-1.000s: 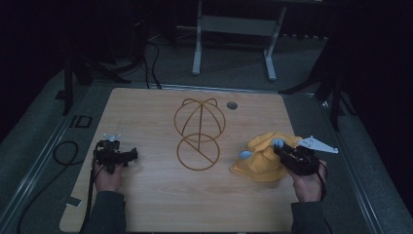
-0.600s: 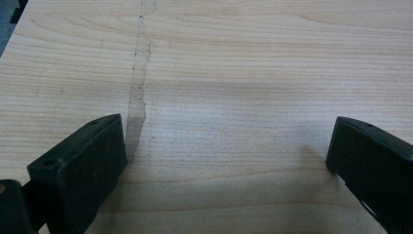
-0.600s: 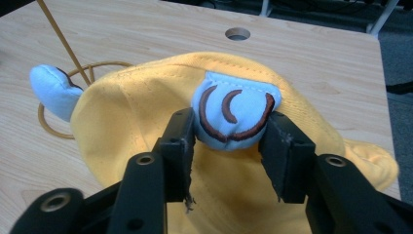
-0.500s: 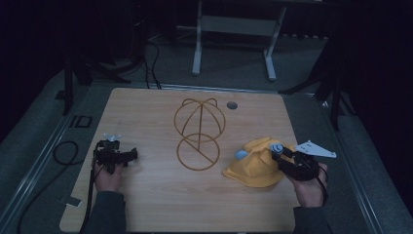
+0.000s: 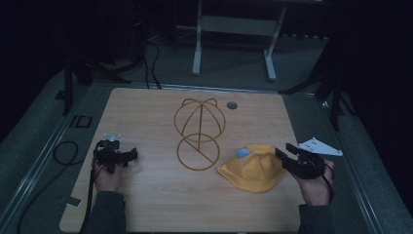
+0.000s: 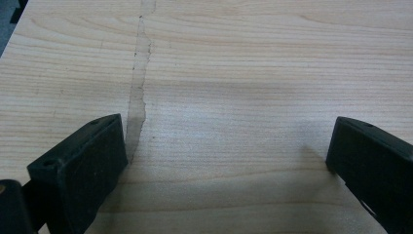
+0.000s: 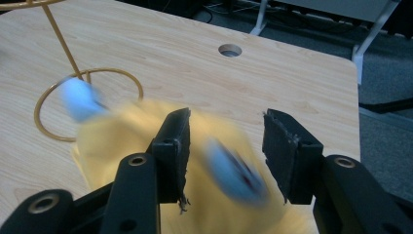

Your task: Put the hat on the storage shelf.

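Note:
A yellow cloth hat (image 5: 253, 169) with a light blue ear-like bump (image 5: 242, 152) lies flat on the wooden table (image 5: 146, 112), just right of a gold wire hat stand (image 5: 199, 122). My right gripper (image 5: 283, 155) is at the hat's right brim, open. In the right gripper view the gripper (image 7: 226, 146) has its jaws apart above the blurred hat (image 7: 122, 141), with a blue blur (image 7: 234, 173) between them. My left gripper (image 5: 130, 155) rests at the table's left. It is open (image 6: 224, 146) over bare wood.
A round hole (image 5: 232, 105) is in the table top behind the stand. A black cable (image 5: 63, 151) loops on the floor to the left. Metal frame legs (image 5: 197, 44) stand beyond the table's far edge.
The right gripper came toward the near edge and its jaws let go of the hat. The hat went from bunched up to lying flat. The left gripper stayed still.

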`<state>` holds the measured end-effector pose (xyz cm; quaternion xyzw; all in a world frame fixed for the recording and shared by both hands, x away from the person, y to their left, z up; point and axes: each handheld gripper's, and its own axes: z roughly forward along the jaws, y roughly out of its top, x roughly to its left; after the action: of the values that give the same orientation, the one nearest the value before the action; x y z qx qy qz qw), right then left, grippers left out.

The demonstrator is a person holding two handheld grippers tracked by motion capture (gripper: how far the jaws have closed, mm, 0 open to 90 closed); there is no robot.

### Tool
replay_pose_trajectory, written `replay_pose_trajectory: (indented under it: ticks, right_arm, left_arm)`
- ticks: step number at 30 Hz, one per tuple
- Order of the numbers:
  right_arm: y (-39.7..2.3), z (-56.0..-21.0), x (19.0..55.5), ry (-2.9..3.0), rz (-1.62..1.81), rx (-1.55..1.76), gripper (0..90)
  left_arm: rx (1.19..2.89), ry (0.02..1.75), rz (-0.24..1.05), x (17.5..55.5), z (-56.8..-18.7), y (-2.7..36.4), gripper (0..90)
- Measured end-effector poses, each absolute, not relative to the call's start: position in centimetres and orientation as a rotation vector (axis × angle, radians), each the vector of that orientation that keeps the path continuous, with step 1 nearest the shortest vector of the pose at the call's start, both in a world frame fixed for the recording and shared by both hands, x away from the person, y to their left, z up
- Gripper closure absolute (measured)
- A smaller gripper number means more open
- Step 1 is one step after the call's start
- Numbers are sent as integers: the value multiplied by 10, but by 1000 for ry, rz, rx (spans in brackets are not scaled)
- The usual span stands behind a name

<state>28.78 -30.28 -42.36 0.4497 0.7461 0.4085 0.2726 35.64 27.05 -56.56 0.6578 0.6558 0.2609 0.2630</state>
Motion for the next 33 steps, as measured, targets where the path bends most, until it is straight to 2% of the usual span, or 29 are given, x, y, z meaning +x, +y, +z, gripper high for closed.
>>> replay_pose_trajectory:
  ticks: [7,33]
  right_arm:
    - [-301,-418,291,2070,1055,1158,545]
    - [-295,-416,317,2337,939,1093,518]
  left_arm:
    - [1779,1773,706,356,-566,271,11]
    - [1781,1774,704,356,-565,271,11]
